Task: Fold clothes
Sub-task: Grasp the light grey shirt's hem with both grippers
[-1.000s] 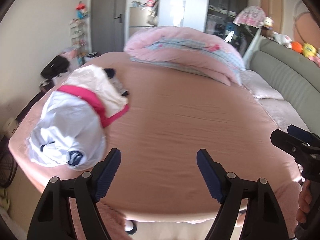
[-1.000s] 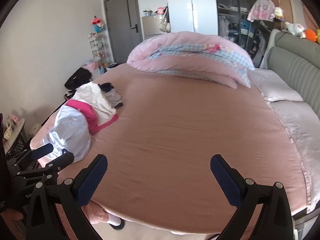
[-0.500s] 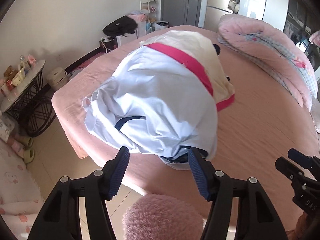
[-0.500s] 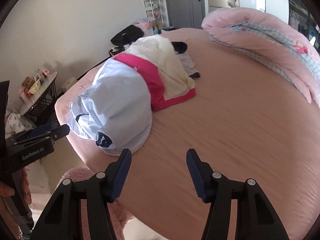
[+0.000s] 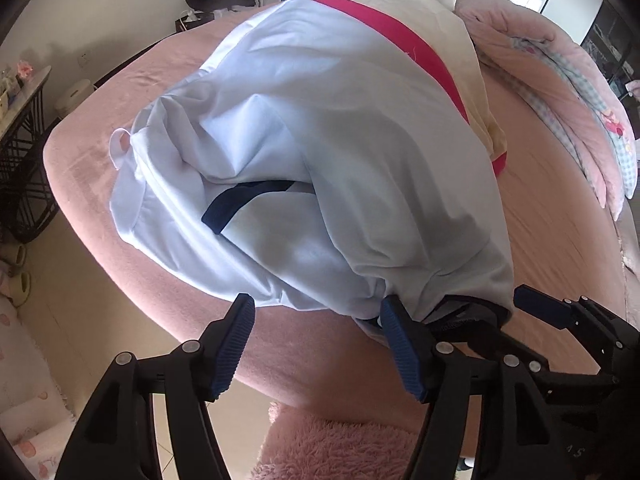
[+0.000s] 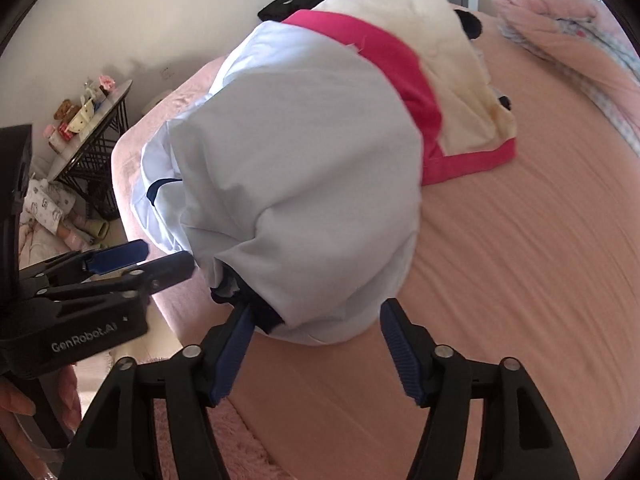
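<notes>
A: Clothes (image 5: 320,140) lie heaped at the bed's (image 6: 520,260) corner.

B: Left tongs (image 5: 316,344) and right tongs (image 6: 316,344), both opening (nothing gripped), flank the pale shirt's hem to lift it.

Bright daylight, perhaps from upper right, fisheye bending, dark corners

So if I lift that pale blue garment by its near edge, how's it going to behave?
Probably floppy: the pale blue garment lies in soft creases and bunched folds. Likely light, being thin cloth. It may drag the cream and pink garment lying against it.
</notes>
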Available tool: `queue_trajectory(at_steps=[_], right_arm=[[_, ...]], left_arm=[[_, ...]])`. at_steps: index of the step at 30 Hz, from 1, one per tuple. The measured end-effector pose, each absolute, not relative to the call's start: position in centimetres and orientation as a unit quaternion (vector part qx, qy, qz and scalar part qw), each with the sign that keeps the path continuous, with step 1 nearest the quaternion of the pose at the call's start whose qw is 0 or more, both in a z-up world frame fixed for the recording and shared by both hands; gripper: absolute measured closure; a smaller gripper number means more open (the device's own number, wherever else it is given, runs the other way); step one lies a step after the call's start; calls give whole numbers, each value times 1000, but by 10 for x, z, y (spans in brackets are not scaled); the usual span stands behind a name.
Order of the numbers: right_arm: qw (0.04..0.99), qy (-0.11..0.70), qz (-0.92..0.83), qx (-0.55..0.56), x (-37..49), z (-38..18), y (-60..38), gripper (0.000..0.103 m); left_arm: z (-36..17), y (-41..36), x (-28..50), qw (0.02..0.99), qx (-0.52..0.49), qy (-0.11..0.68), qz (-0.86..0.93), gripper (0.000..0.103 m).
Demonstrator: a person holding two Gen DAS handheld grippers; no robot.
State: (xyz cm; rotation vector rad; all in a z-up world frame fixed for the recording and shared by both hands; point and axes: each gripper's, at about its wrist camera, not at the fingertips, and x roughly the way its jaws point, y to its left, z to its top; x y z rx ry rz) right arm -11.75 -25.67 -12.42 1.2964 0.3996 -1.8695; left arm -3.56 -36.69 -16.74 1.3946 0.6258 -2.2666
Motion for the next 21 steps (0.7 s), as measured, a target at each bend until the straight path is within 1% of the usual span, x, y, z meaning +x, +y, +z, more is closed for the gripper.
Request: queue_trajectory(at_steps=[2, 5, 6, 7, 8, 9, 10, 13, 16, 19, 21], right_arm=[[409, 165, -738, 511, -116, -130, -264, 33], [405, 192, -742, 499, -116, -141, -277, 33], [394, 207, -748, 493, -116, -146, -281, 37], [385, 215, -750, 492, -119, -151, -283, 63], [387, 203, -747, 502, -123, -154, -282, 74], [389, 190, -743, 511, -127, -157, -281, 81], [389, 172, -746, 512, -131, -155, -277, 87], [372, 174, -775, 480, -130, -142, -263, 93], [343, 178, -815, 432, -131, -119, -243, 96], [305, 165, -847, 402, -141, -93, -213, 99], [294, 142, -857, 399, -151, -77, -195, 99]], left_arm=[[-172, -370, -41, 197, 499, 225, -814, 34], [-180, -374, -50, 184, 498, 230, -815, 34], [-183, -374, -53, 177, 500, 231, -816, 44], [-183, -373, -55, 169, 500, 229, -818, 79], [-182, -370, -56, 165, 498, 222, -822, 95], [-180, -366, -57, 163, 496, 213, -826, 98], [-175, -361, -57, 164, 491, 198, -833, 98], [-161, -347, -57, 141, 477, 183, -848, 98], [-145, -334, -60, 118, 469, 172, -858, 98], [-125, -317, -63, 96, 461, 155, -869, 98], [-114, -301, -64, 75, 453, 144, -877, 98]])
